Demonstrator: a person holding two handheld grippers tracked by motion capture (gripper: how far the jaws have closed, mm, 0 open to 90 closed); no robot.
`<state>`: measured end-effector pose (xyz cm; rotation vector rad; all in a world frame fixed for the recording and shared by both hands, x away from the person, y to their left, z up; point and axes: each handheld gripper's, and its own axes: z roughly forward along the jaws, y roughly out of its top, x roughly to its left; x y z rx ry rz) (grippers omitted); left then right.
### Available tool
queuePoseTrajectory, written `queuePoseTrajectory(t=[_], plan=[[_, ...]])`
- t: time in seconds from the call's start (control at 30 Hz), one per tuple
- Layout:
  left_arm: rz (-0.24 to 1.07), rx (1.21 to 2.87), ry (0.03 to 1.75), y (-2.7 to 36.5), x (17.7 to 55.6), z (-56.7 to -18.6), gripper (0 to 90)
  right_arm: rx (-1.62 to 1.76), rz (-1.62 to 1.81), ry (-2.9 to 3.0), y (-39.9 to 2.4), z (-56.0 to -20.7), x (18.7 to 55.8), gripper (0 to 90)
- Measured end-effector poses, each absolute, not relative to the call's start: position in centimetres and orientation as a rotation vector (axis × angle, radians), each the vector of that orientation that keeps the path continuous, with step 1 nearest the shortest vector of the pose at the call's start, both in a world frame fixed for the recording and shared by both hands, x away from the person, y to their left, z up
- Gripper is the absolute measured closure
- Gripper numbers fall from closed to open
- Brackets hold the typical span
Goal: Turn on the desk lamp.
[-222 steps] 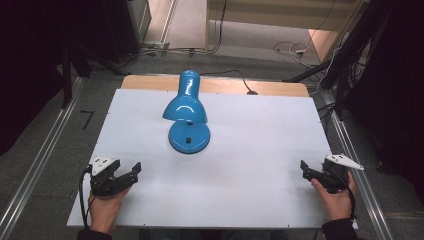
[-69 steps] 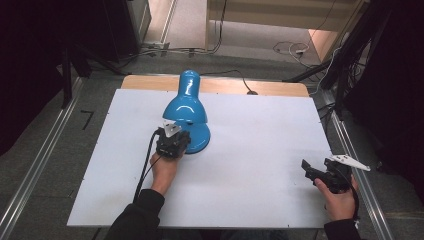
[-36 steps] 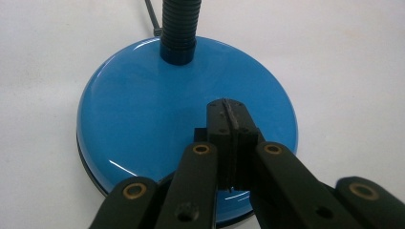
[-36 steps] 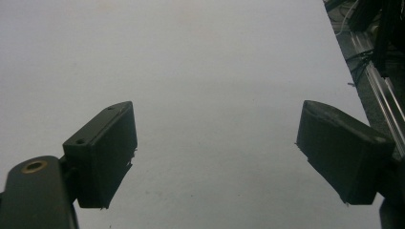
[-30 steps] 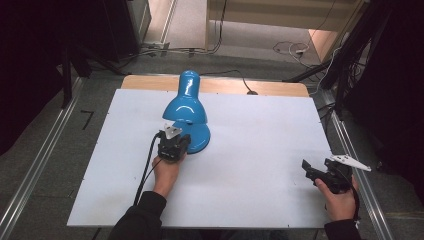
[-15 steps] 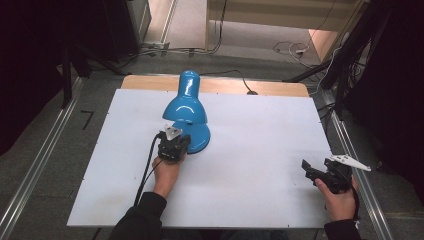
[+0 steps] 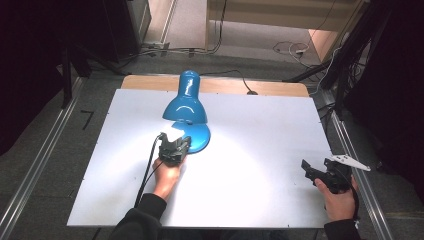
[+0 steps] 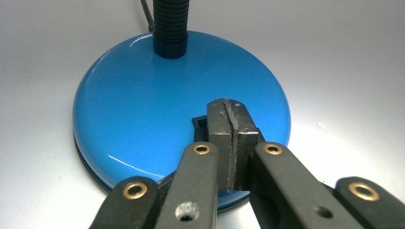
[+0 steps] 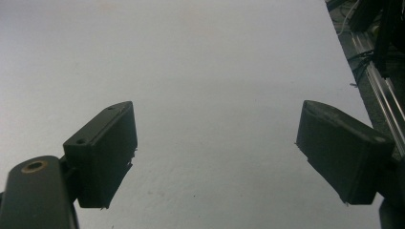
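Note:
A blue desk lamp stands at the back middle of the white table (image 7: pixel 270 125), its shade (image 7: pixel 185 106) bent down over its round base (image 7: pixel 201 137). A bright patch of light lies on the table beside the base, under the shade. My left gripper (image 7: pixel 180 143) is shut with nothing between its jaws. In the left gripper view its closed tips (image 8: pixel 230 109) rest on the glossy blue base (image 8: pixel 153 95), right at a small black switch (image 8: pixel 198 125). The black ribbed neck (image 8: pixel 170 24) rises behind. My right gripper (image 7: pixel 306 167) lies open near the front right corner, over bare table (image 9: pixel 217 112).
The lamp's black cord (image 7: pixel 235 77) runs off the back edge over a wooden strip (image 7: pixel 280 89). Metal rails (image 7: pixel 45 160) flank the table on both sides. A cable (image 7: pixel 148 165) trails from the left gripper along the forearm.
Neither hand has moved. The table beside the lamp base now looks brightly lit under the shade, which it did not before.

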<state>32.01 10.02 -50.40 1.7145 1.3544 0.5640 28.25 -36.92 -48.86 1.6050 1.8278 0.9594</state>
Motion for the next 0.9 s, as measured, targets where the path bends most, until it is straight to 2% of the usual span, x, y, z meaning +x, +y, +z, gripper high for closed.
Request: queuePoseTrajectory(t=[0.43,0.6,0.8,0.9], plan=[[0.562,1.709,1.351,10.3,31.5,-50.1,89.4,1.607,0.963,1.826,-37.1,-48.9,28.2,12.5],[0.556,1.698,1.359,11.0,31.3,-49.8,85.3,1.61,0.965,1.825,-37.2,-48.9,28.2,12.5],[0.545,1.679,1.37,11.6,31.2,-49.6,74.0,1.612,0.966,1.825,-37.2,-48.9,28.1,12.5],[0.55,1.677,1.37,11.8,31.1,-49.5,71.4,1.609,0.966,1.826,-37.2,-48.9,28.1,12.5]])
